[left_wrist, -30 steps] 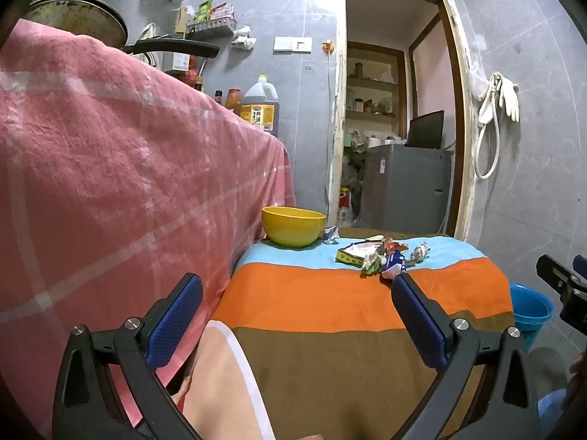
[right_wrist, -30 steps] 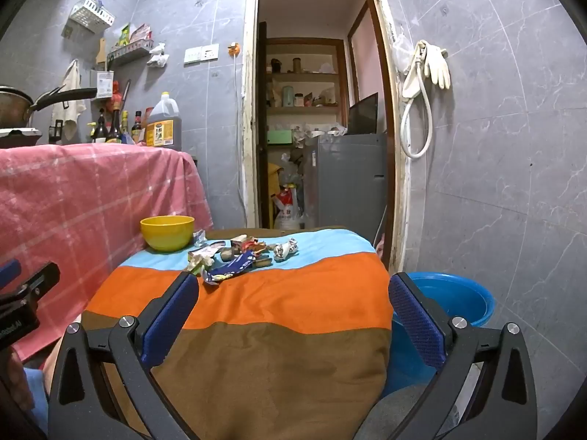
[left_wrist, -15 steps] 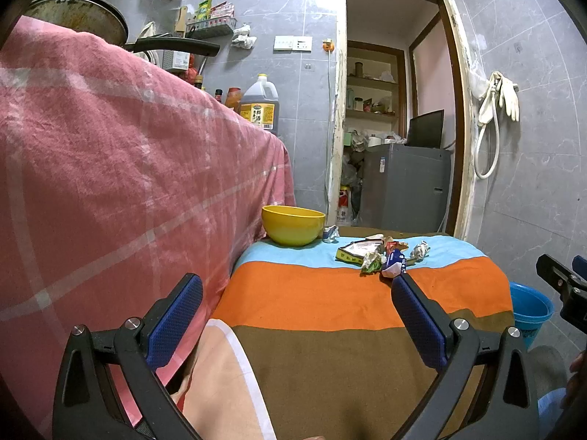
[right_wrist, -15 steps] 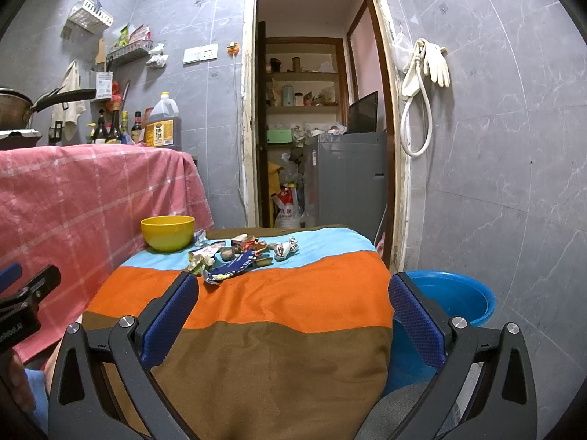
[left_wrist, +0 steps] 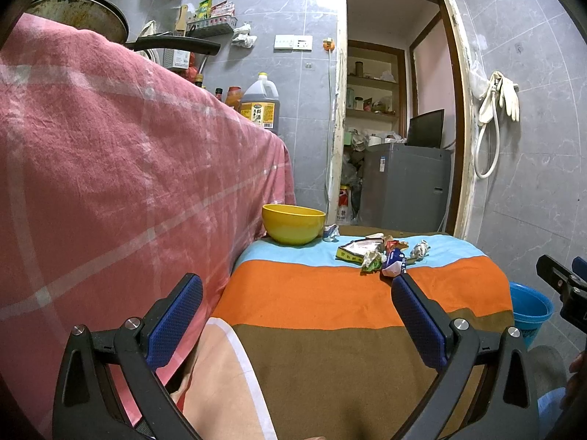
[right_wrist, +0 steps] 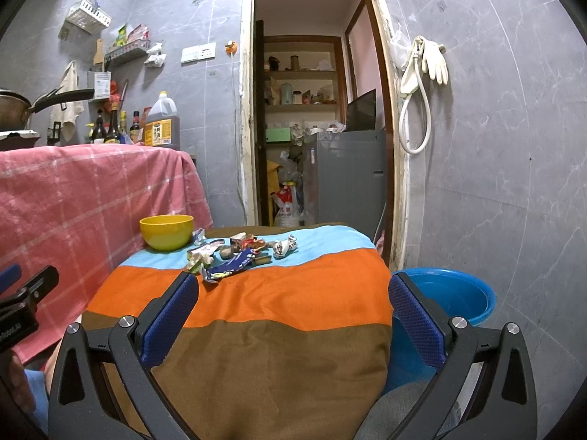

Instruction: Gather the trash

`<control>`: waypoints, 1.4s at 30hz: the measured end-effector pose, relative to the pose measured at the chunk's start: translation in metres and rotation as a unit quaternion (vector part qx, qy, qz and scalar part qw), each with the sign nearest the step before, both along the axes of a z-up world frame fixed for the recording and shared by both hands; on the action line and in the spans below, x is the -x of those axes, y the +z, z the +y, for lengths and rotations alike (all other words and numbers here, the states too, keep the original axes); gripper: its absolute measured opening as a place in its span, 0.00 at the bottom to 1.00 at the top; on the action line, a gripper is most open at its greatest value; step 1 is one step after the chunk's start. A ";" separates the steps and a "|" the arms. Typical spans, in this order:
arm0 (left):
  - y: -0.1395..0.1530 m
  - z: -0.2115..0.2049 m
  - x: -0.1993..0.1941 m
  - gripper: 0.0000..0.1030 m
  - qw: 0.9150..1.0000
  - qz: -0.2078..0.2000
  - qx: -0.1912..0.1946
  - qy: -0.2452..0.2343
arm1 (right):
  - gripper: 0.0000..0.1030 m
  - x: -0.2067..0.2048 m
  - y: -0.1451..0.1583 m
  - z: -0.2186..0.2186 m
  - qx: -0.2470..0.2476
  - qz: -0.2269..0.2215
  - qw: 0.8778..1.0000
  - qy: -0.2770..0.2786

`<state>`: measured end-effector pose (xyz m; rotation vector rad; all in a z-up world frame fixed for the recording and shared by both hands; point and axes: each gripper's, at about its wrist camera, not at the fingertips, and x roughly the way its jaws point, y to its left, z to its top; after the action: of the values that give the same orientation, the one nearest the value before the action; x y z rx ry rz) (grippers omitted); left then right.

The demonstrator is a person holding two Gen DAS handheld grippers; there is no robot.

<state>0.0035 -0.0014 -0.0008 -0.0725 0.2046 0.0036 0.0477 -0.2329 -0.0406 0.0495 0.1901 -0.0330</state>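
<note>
Lying just right of the yellow bowl point(right_wrist: 166, 232), the wrapper pile point(right_wrist: 240, 253) sits ahead of both wide-open, empty grippers; the right gripper point(right_wrist: 293, 321) faces it more squarely than the left gripper point(left_wrist: 297, 321).

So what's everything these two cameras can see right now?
striped cloth: one, blue, orange and brown, covering the table
yellow bowl: one, far left of the table
wrappers: a crumpled pile, mixed colours, on the blue stripe right of the bowl
blue tub: one, on the floor right of the table
pink checked cloth: one, draped over the counter on the left
oil jug: one, amber, on the counter among dark bottles
pan: one, dark handle, on the counter
rubber gloves: pale, hung by the doorway
left tool: open, holding nothing
right tool: open, holding nothing
</note>
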 end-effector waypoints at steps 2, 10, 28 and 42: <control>0.000 0.000 0.000 0.98 1.000 0.000 0.000 0.000 | 1.00 0.000 0.000 0.000 -0.001 0.000 1.000 0.000; 0.000 0.000 0.000 0.98 1.000 0.001 0.001 0.000 | 1.00 -0.001 -0.001 0.000 -0.002 0.001 1.000 0.000; -0.013 0.000 -0.002 0.98 1.000 0.006 0.000 -0.002 | 1.00 -0.002 -0.003 0.000 -0.004 0.002 1.000 0.000; -0.018 0.000 -0.002 0.98 1.000 0.009 0.001 -0.003 | 1.00 -0.004 -0.005 0.000 -0.006 0.004 1.000 0.000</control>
<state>0.0055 -0.0012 -0.0186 -0.0743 0.2226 -0.0013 0.0514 -0.2329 -0.0455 0.0616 0.1976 -0.0323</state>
